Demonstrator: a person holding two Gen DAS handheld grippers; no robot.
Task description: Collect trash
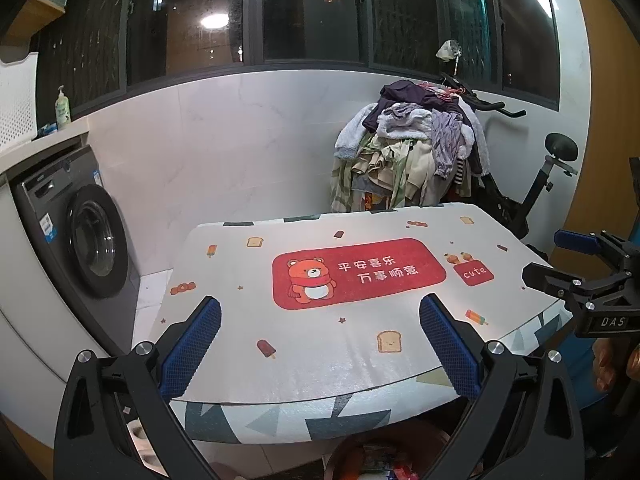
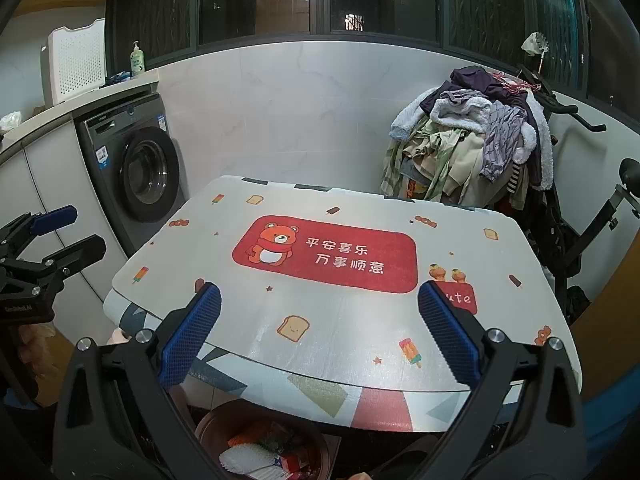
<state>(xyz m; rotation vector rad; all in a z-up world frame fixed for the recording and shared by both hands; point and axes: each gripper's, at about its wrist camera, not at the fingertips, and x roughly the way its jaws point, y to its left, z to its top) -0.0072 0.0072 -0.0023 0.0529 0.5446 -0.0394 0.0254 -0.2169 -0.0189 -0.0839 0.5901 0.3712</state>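
Bear-print table (image 1: 320, 344) by washing machine (image 1: 86, 236); left gripper (image 1: 320, 344) and right gripper (image 2: 320, 344) both released.

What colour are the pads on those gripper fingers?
Blue, with a fine textured grid, on black arms; the right gripper's pads show best in the right wrist view.

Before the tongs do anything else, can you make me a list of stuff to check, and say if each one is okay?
1. Left tongs open and holding nothing: ok.
2. Right tongs open and holding nothing: ok.
3. Table mat free of trash: ok, none shows on it.
4. Bin under the table's near edge has trash inside: ok.
5. Trash left on the floor: cannot tell, mostly hidden.
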